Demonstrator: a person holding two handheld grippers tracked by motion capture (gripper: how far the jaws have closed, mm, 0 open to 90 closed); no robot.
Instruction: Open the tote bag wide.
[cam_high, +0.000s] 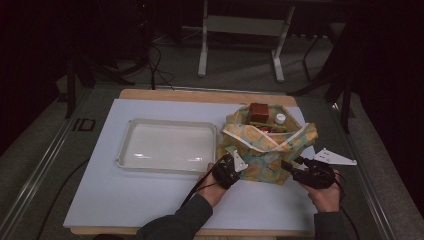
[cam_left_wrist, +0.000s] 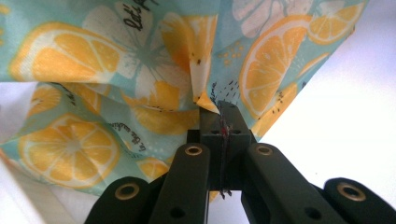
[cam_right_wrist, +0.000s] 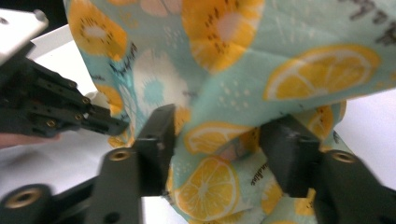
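Jaws: left gripper (cam_left_wrist: 219, 116) pinched tight on bag (cam_high: 265, 150) fold, right gripper (cam_right_wrist: 224, 149) wide open around cloth | feel: soft, floppy, probably light | grab: bunched fold or rim hem

Both forearms wear dark grey sleeves. Each hand carries a black gripper, the left gripper (cam_high: 231, 169) and the right gripper (cam_high: 300, 171), with brass-ringed screw holes, a grey three-cornered plate and a trailing black cable.

A dim room with near-black walls surrounds the wooden bench (cam_high: 200, 95), whose top is covered by a pale blue sheet (cam_high: 150, 200). Grey carpeted floor (cam_high: 240, 75) lies beyond it, where a white metal frame stand (cam_high: 240, 30) rests and dark cables (cam_high: 157, 70) trail. Light falls mainly on the bench.
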